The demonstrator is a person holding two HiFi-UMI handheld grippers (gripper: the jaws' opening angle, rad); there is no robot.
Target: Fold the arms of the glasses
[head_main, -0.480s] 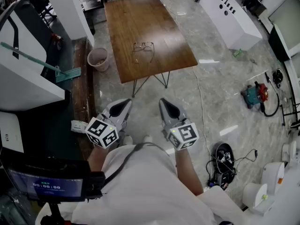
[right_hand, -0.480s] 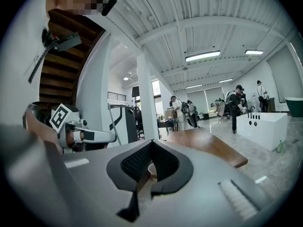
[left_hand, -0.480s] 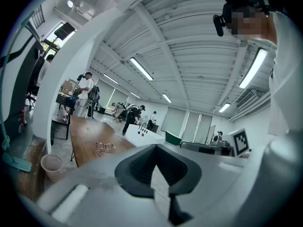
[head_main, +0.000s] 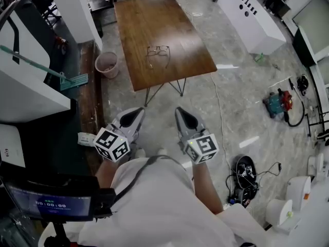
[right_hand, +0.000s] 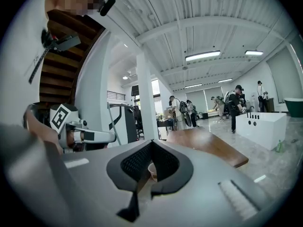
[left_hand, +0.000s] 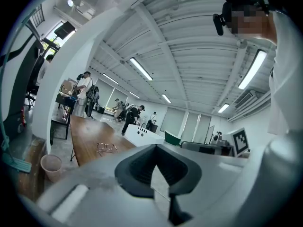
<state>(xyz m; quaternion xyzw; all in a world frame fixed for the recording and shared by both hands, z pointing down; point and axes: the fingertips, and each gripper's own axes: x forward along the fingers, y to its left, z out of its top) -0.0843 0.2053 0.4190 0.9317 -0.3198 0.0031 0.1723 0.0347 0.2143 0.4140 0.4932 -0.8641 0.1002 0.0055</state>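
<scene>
Ahead, glasses (head_main: 158, 51) on wooden table (head_main: 175, 30), pink bin (head_main: 107, 65) beside it, left gripper (head_main: 138, 111), right gripper (head_main: 180, 111), jaws clenched empty

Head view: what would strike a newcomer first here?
Two grey grippers with square-marker cubes, the left gripper and right gripper, jaws shut and empty, stand out low in the middle. Ahead, thin-rimmed glasses lie with arms unfolded on a long brown wooden table, a pink bin beside it.
</scene>
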